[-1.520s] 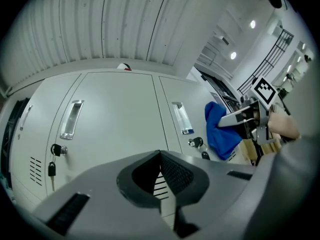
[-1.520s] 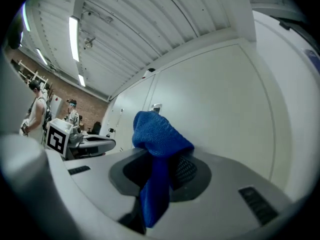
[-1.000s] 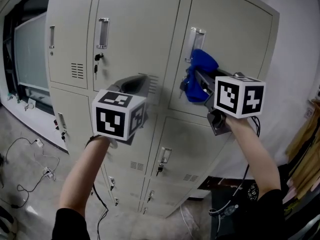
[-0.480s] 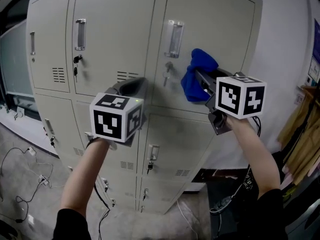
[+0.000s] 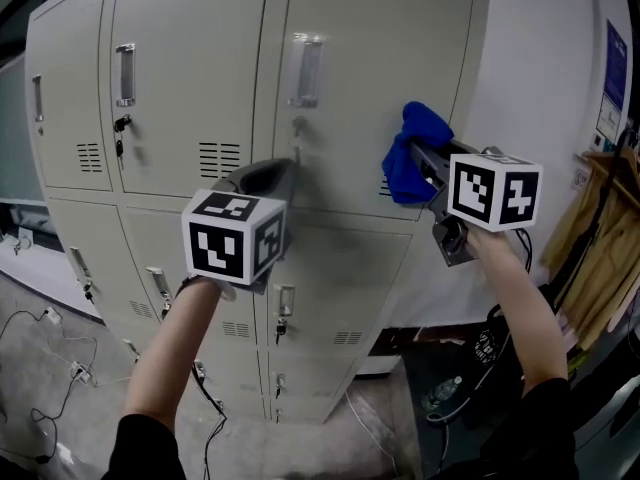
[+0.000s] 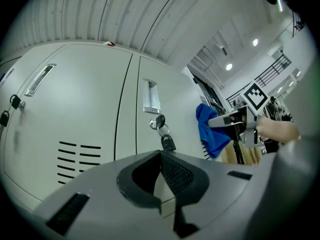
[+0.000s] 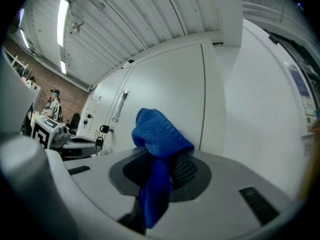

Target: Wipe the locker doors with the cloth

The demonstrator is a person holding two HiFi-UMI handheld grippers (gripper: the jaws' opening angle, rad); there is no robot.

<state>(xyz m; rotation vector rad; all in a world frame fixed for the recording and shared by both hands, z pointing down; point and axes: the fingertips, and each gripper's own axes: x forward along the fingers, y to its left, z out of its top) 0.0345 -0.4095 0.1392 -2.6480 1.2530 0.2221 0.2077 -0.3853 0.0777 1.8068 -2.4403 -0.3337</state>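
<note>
The cloth [image 5: 420,126] has travelled across the top right locker door [image 5: 370,28], from beside the handle [image 5: 305,70] a second ago to that door's right edge now. That reads as one wiping stroke across the upper panel nearly finished. It probably touches the metal, though the head view leaves that uncertain. The right gripper [image 7: 161,170] has its jaws clamped on the cloth, which bunches above them and hangs below. The left gripper [image 6: 161,178] has its jaws together on nothing, held off the doors near the middle seam. The lower doors look still to be wiped.
</note>
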